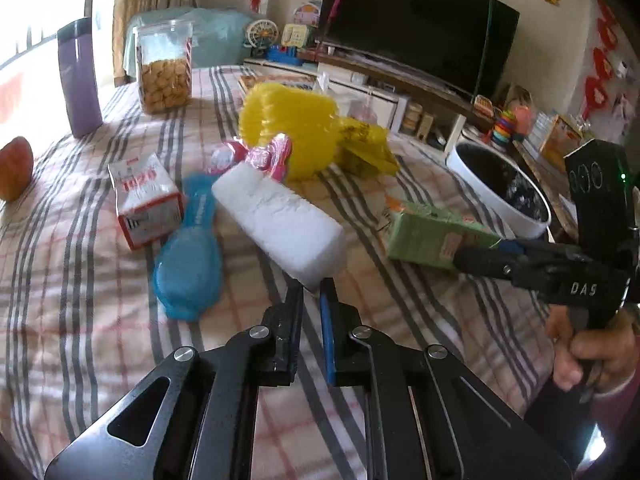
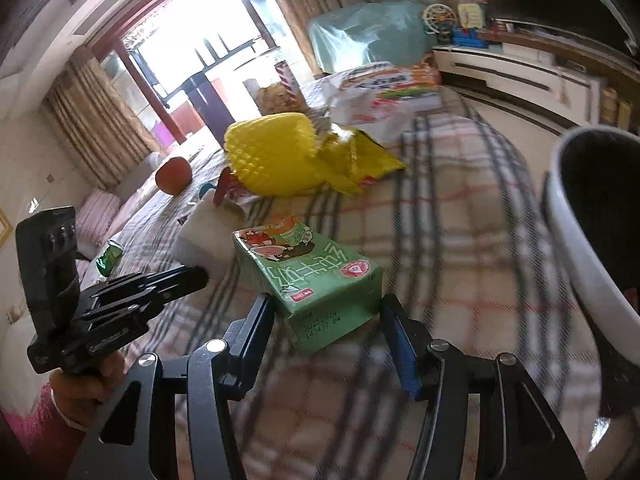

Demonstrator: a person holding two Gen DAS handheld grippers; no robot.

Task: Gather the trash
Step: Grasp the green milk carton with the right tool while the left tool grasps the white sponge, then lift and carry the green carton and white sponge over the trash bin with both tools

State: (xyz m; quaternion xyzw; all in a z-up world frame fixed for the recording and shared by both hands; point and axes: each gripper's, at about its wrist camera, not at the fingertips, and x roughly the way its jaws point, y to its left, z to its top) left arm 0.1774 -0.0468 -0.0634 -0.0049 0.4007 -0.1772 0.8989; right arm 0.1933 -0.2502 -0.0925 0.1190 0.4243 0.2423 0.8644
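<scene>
A green drink carton (image 2: pixel 312 276) lies on the plaid tablecloth; it also shows in the left wrist view (image 1: pixel 432 236). My right gripper (image 2: pixel 326 312) is open, its fingers on either side of the carton's near end. My left gripper (image 1: pixel 312 292) is nearly shut and empty, its tips just short of a white foam block (image 1: pixel 280 220). A white bin with a black liner (image 1: pixel 500 192) stands at the table's right edge, and shows large in the right wrist view (image 2: pixel 576 264). Yellow foam netting (image 1: pixel 288 128), a yellow wrapper (image 1: pixel 364 148) and pink candy wrappers (image 1: pixel 260 156) lie behind.
A red-and-white small box (image 1: pixel 144 200) and a blue spoon-shaped piece (image 1: pixel 192 256) lie at left. A cookie jar (image 1: pixel 164 68), a purple tumbler (image 1: pixel 78 76) and an orange fruit (image 1: pixel 14 168) stand farther back. A snack bag (image 2: pixel 384 88) lies at the far edge.
</scene>
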